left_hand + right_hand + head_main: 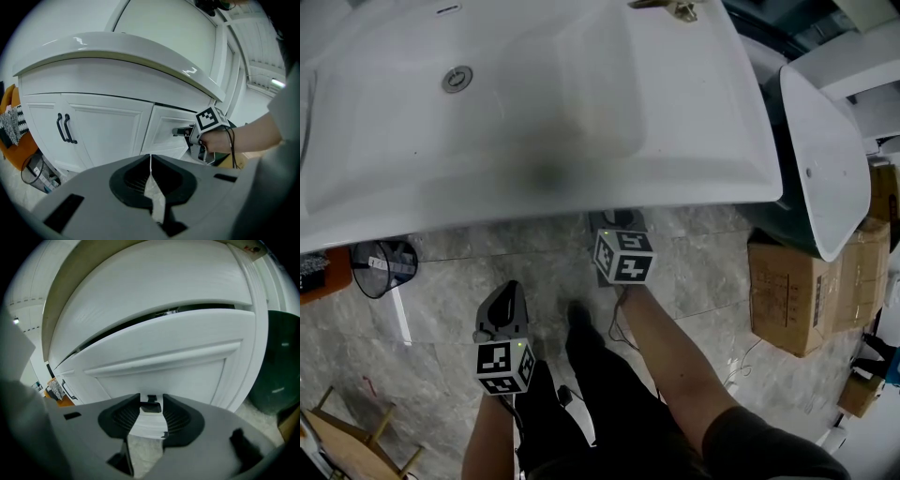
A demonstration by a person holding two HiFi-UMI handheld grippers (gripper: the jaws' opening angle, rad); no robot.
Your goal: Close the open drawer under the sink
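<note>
Drawer (pixel 159 357) under the sink (pixel 694 141) is not quite home: a dark slit shows along its top edge, so it sits a little proud of the white cabinet. Nearest the person, the left gripper (pixel 150 161) hangs back over the grey tiled floor (pixel 441 300), its jaws pressed together on nothing (spare for now, I'd say, since one hand is enough for a push). Further in, the right gripper (pixel 151 398) reaches low under the basin's overhang, angled downward. Its jaws pinch the small dark handle (pixel 151 408), which fills the gap between them. Holding the handle rather than nudging the panel probably helps the front go in square. Left of the drawer are the double doors with black pulls (pixel 65 127), shut. Beyond the sink's right end stand cardboard boxes (pixel 792 291), well clear.
</note>
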